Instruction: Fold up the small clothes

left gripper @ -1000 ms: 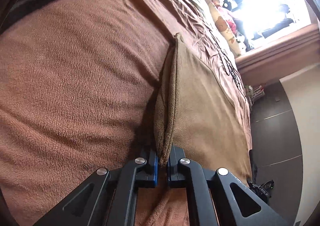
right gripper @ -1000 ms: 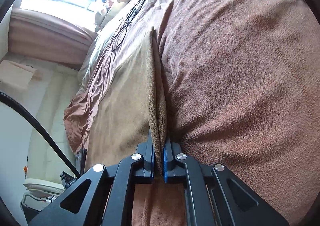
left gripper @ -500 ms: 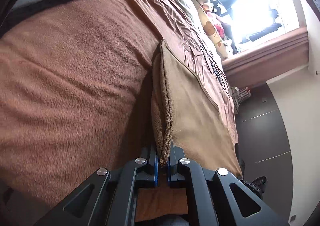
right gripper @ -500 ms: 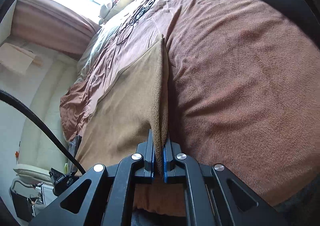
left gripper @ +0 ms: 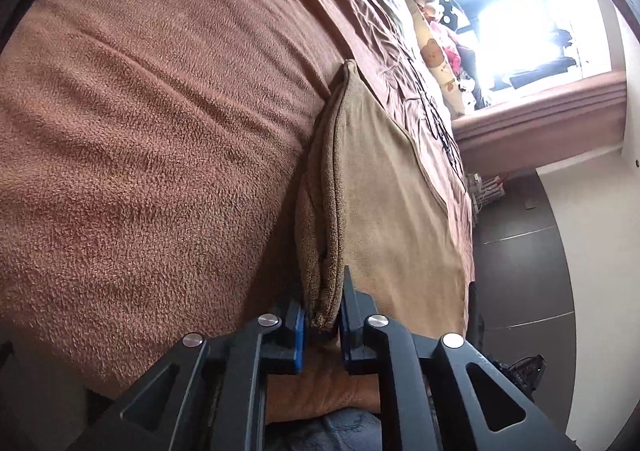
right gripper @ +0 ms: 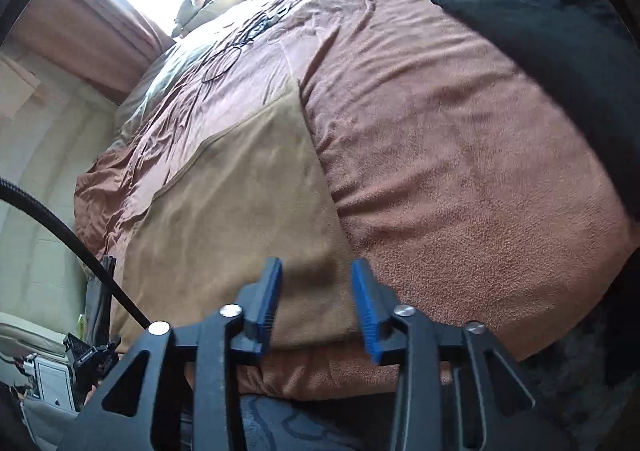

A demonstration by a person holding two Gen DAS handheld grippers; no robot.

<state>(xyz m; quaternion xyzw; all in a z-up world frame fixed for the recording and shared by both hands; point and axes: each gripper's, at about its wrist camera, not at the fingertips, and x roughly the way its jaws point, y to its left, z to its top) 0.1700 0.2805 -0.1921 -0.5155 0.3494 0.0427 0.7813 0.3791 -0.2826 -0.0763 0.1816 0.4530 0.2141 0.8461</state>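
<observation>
Tan cloth (left gripper: 384, 187) lies doubled on the brown fleece blanket (left gripper: 160, 131), 1 fold laid: left gripper (left gripper: 322, 325) clenched on its near corner, right gripper (right gripper: 316, 303) released and empty above it; further folds likely remain.

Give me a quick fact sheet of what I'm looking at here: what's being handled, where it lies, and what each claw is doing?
item: tan cloth, folded over on itself
surface: brown fleece blanket on a bed
left gripper: jaws slightly apart, folded cloth edge between them
right gripper: open, holding nothing, above the cloth
nearby: dark garment further along the blanket
background: plush toys by a bright window
</observation>
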